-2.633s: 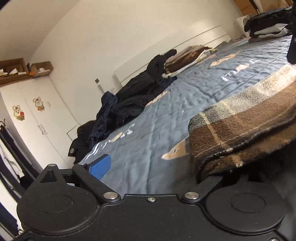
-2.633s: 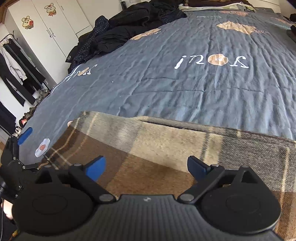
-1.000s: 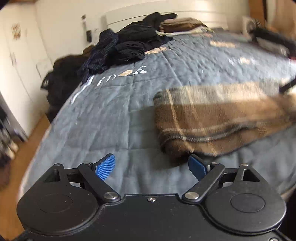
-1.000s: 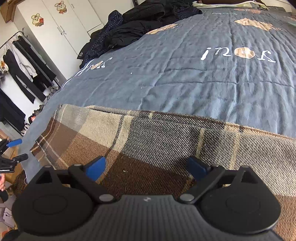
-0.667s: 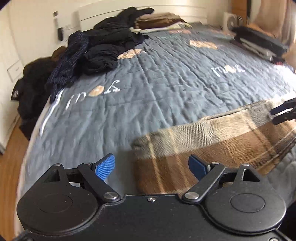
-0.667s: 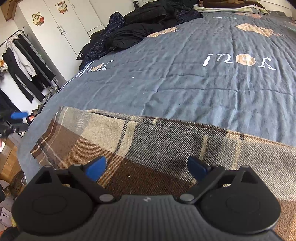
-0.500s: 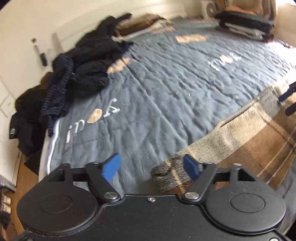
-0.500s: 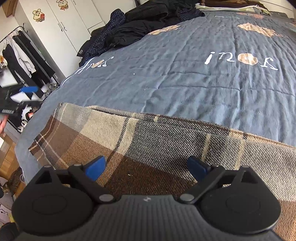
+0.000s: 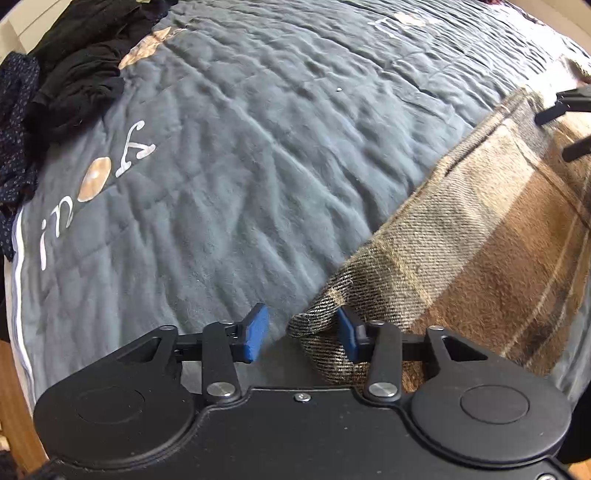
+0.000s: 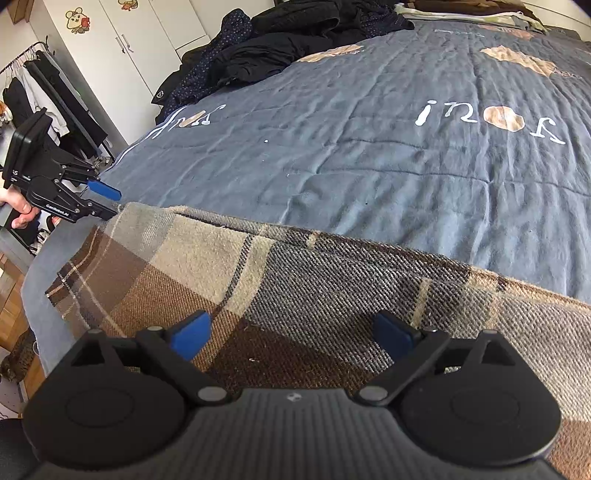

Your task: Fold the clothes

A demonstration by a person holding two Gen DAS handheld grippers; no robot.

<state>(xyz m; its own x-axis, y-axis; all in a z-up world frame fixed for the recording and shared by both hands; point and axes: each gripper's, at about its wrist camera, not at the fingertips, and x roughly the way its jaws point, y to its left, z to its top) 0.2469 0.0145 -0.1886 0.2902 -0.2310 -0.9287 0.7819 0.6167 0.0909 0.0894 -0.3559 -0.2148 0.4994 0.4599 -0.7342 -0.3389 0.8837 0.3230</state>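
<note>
Left tongs (image 9: 301, 334) gaped around the plaid garment's (image 9: 480, 236) corner; right tongs (image 10: 291, 334) hovered open; dark clothes (image 10: 280, 48) far left on the bed (image 10: 369, 147).

A home bedroom. A wide bed under a quilted grey-blue bedspread (image 10: 369, 158) fills the scene. Far left stand white wardrobe doors with cartoon stickers (image 10: 122, 33) and a clothes rail of hanging garments (image 10: 48, 92).

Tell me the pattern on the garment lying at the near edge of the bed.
Brown, beige and grey plaid garment; clearest in the right wrist view.
</note>
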